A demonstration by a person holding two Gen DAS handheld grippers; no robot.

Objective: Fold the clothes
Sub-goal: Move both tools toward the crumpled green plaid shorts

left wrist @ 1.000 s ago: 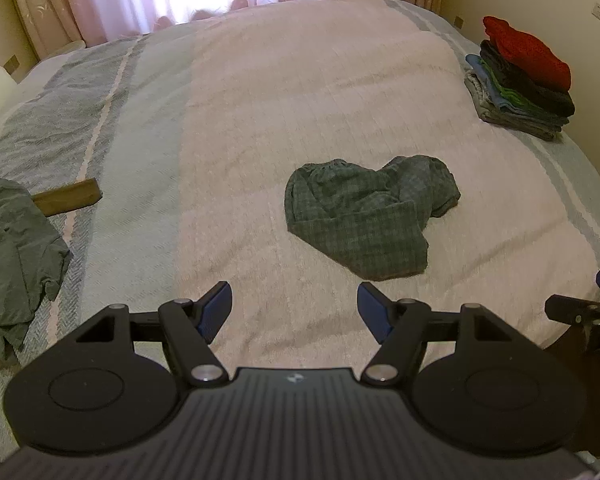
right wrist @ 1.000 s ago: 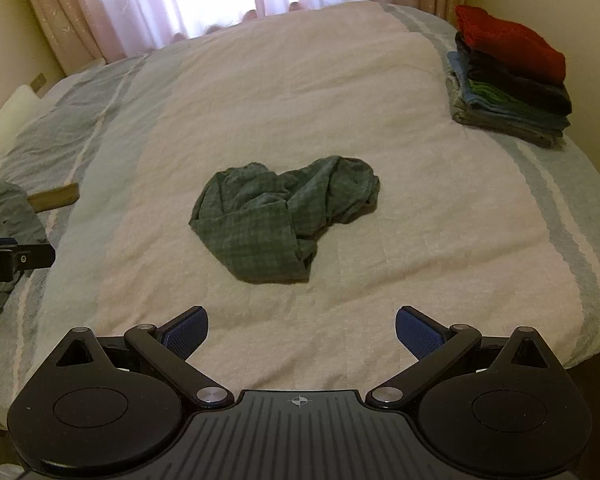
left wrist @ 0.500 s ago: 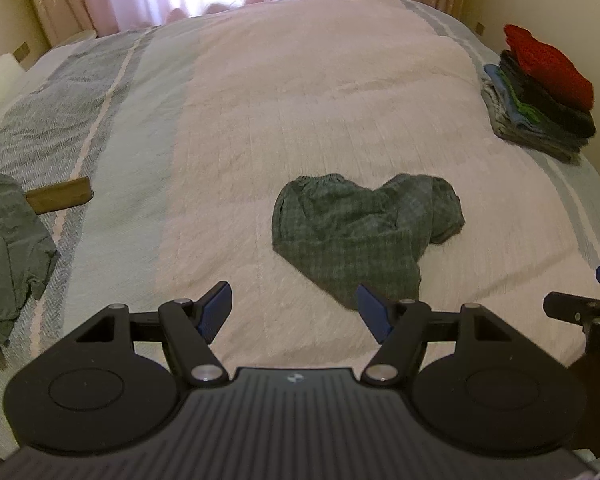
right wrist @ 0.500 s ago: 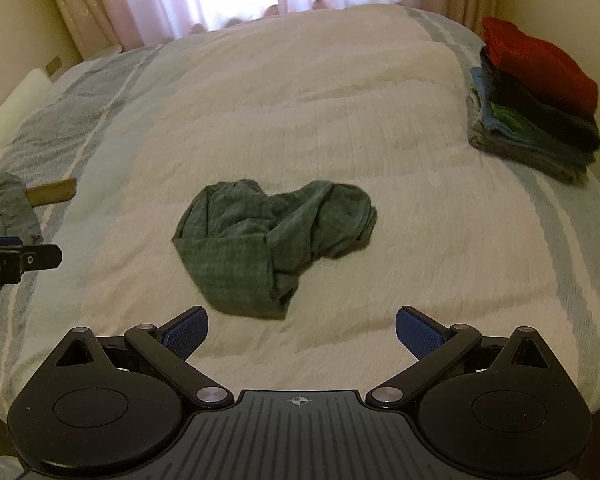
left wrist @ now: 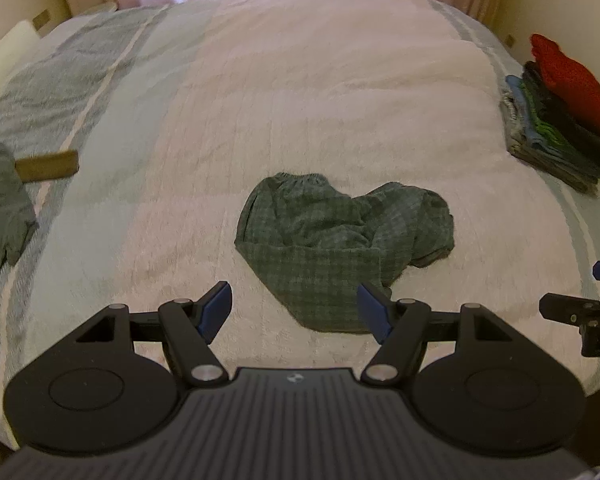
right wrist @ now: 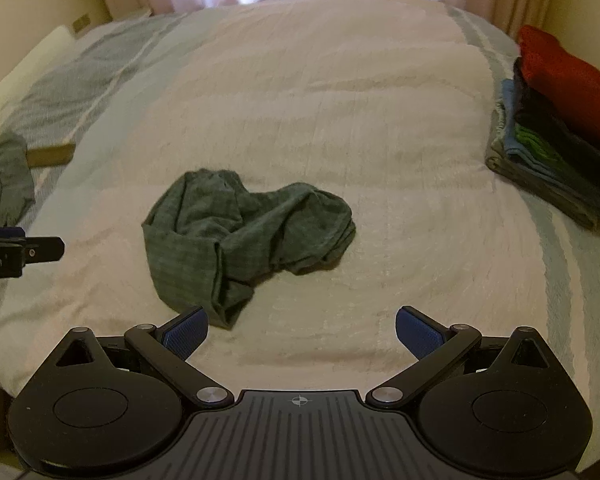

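Crumpled green plaid garment is lying mid-bed, its near edge just ahead of the left claw, nothing being gripped, jaws spread wide. Right claw is being held wide apart too, empty, garment ahead-left. Folded stack is sitting far right.

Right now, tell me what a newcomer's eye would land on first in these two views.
The crumpled green plaid garment lies alone mid-bed on the pale bedspread, just ahead of both open grippers, left gripper and right gripper. Next comes the stack of folded clothes at the bed's right edge, topped in bright red. At the far left edge lies another unfolded grey-green garment.
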